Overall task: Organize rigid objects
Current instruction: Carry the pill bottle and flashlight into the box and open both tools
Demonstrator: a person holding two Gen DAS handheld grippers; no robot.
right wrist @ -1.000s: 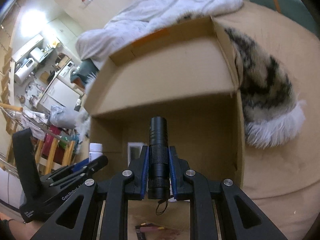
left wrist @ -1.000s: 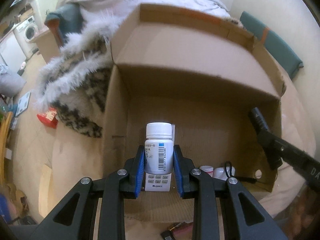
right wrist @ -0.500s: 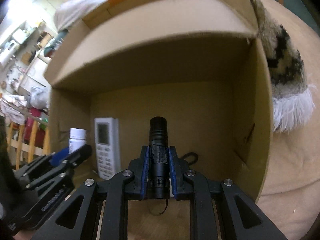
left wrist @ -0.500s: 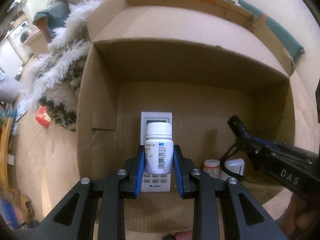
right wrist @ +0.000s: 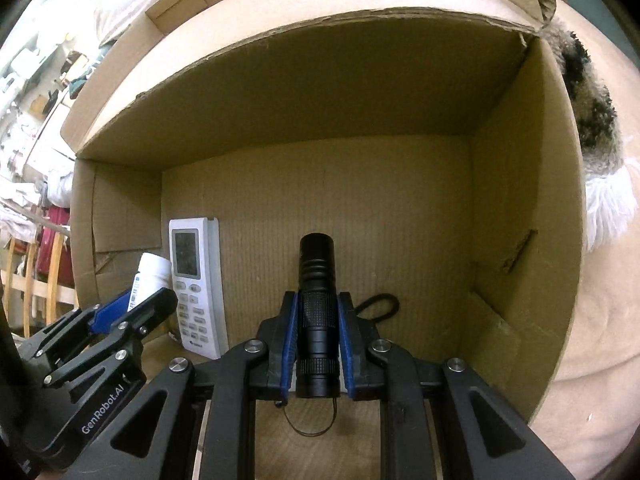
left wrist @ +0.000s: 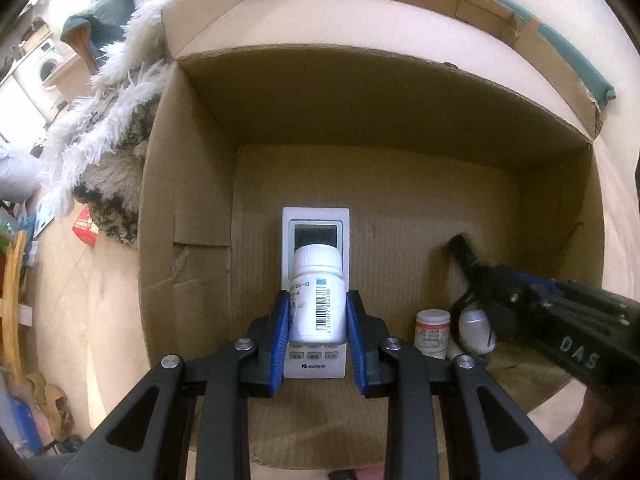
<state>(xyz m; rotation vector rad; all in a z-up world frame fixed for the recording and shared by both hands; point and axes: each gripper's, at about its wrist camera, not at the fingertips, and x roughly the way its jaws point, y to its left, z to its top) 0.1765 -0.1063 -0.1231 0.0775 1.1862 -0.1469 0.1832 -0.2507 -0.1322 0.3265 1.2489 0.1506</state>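
Left wrist view: the left gripper [left wrist: 318, 336] clamps a white pill bottle [left wrist: 317, 292] between its blue pads, low inside the cardboard box [left wrist: 188, 184] and directly above the white remote control [left wrist: 316, 220] lying on the box floor. Right wrist view: the right gripper [right wrist: 318, 340] is closed tight on a black flashlight [right wrist: 317, 312], also well inside the box. Risks: released here, the bottle would likely land on the remote and topple or roll; the flashlight, being round, may roll toward the small red-labelled bottle [left wrist: 431, 332] and the white object beside it, whose identity is unclear. The two grippers work close together and could collide.
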